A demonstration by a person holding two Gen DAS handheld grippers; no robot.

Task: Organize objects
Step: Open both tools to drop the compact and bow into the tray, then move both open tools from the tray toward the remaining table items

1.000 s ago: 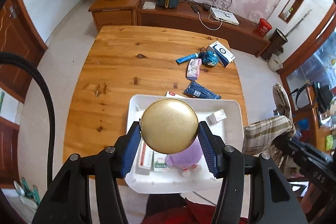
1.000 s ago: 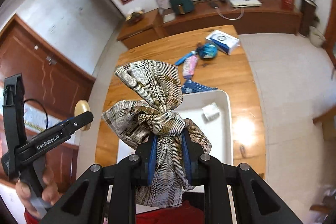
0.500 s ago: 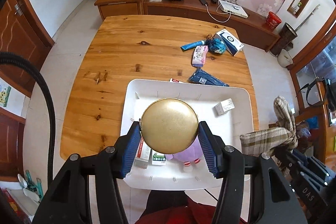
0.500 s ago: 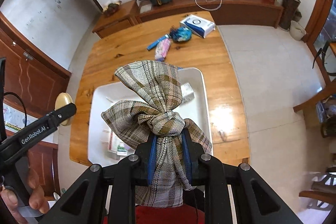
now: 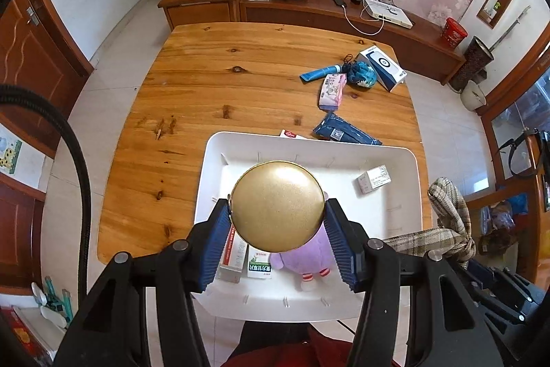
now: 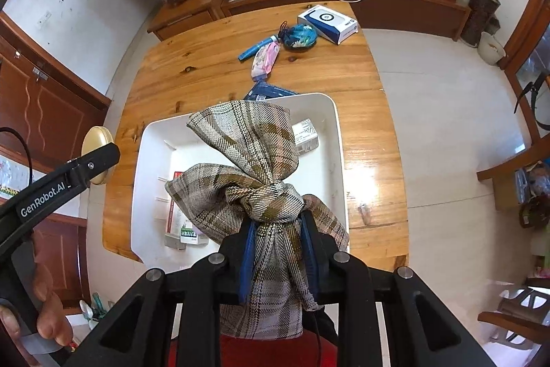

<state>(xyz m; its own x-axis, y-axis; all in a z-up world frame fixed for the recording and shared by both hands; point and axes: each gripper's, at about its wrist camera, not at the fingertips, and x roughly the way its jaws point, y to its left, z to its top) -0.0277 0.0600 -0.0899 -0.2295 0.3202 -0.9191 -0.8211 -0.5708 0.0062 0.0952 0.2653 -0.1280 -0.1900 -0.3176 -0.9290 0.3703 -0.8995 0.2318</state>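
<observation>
My left gripper [image 5: 277, 208] is shut on a round gold tin [image 5: 277, 195], held above the near part of the white tray [image 5: 405, 195]. My right gripper [image 6: 276, 224] clamps a knotted plaid cloth [image 6: 254, 140] over the same tray [image 6: 151, 160]; its jaws are opening slightly, with the pads still pressing on the fabric. In the tray lie a purple plush toy [image 5: 309, 253], two small boxes [image 5: 259, 263] and a white box [image 5: 373, 179]. The left gripper [image 6: 99, 157] with the tin shows at the left of the right wrist view.
On the wooden table [image 5: 206, 92] beyond the tray lie a dark blue packet [image 5: 343, 135], a pink packet [image 5: 331, 92], a blue tube [image 5: 319, 73], a blue pouch [image 5: 361, 74] and a white-and-blue box [image 5: 383, 66]. A sideboard [image 5: 309, 12] stands behind.
Both grippers have sunk toward the tray, which now looks larger. The right gripper has come over the tray with the cloth. Both grips look the same.
</observation>
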